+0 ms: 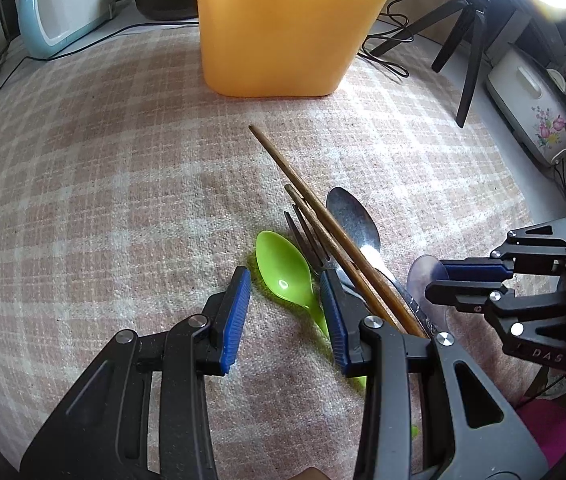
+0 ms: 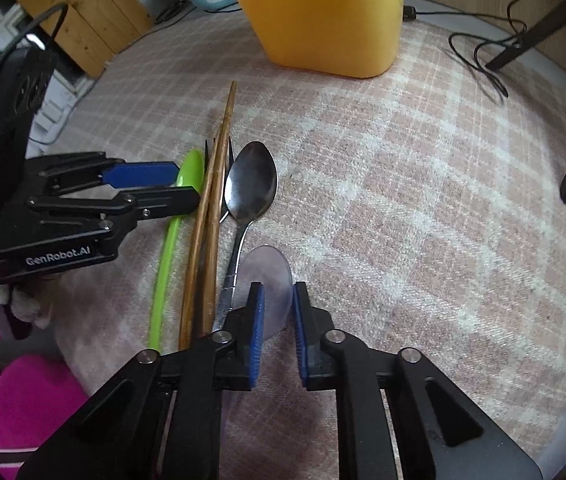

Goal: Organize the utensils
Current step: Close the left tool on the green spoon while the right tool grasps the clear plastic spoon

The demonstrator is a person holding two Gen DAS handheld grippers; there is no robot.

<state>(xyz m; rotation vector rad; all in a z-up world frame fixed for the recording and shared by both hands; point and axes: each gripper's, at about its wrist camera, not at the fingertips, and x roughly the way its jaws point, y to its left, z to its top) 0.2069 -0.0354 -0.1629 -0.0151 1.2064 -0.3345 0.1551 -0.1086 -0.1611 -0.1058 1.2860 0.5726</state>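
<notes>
Left hand-held gripper [image 2: 155, 184] labelled "GenRobot.AI", spread over green spoon [image 1: 285, 272], right hand-held gripper [image 2: 276, 316] spread around clear spoon [image 2: 269, 280]

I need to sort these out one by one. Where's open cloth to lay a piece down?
Open cloth lies left of the green spoon, toward the yellow bin, and right of the metal spoon. Crowded: green spoon, fork, chopsticks, metal and clear spoon lie bunched between both grippers.
</notes>
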